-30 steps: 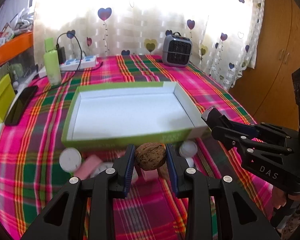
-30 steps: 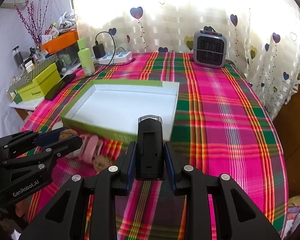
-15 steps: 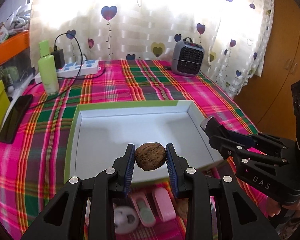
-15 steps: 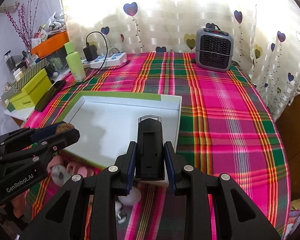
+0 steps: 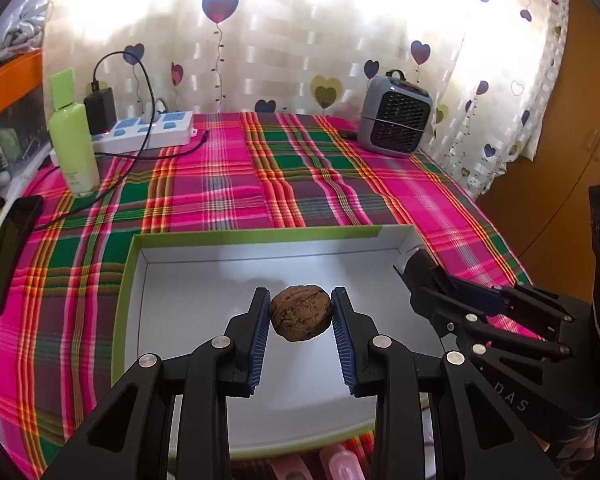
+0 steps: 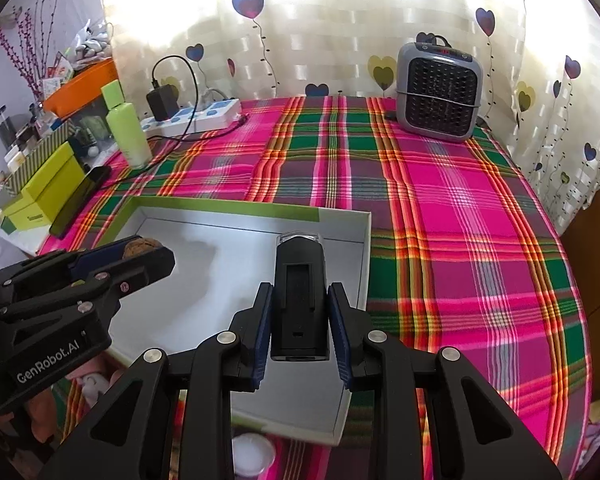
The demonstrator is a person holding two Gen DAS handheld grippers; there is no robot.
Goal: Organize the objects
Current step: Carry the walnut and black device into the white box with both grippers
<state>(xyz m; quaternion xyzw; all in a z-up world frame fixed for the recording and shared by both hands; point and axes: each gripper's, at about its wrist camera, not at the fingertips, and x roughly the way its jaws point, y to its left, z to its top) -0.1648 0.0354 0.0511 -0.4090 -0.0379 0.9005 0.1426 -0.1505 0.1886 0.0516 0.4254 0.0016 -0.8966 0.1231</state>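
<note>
The left gripper point(image 5: 300, 314) clamps a brown wrinkled walnut point(image 5: 300, 313) above the shallow green-rimmed white cardboard box point(image 5: 188, 280). The right gripper point(image 6: 299, 320) pinches a black rectangular plastic device point(image 6: 299, 304) over it too

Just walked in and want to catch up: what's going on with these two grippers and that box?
A person is tidying small objects into the shallow white box on the plaid tablecloth. The left gripper is shut on a walnut and holds it above the box floor. The right gripper is shut on a black device, also over the box. Neither item is released yet. A few pink and white items lie outside the box's near edge.
</note>
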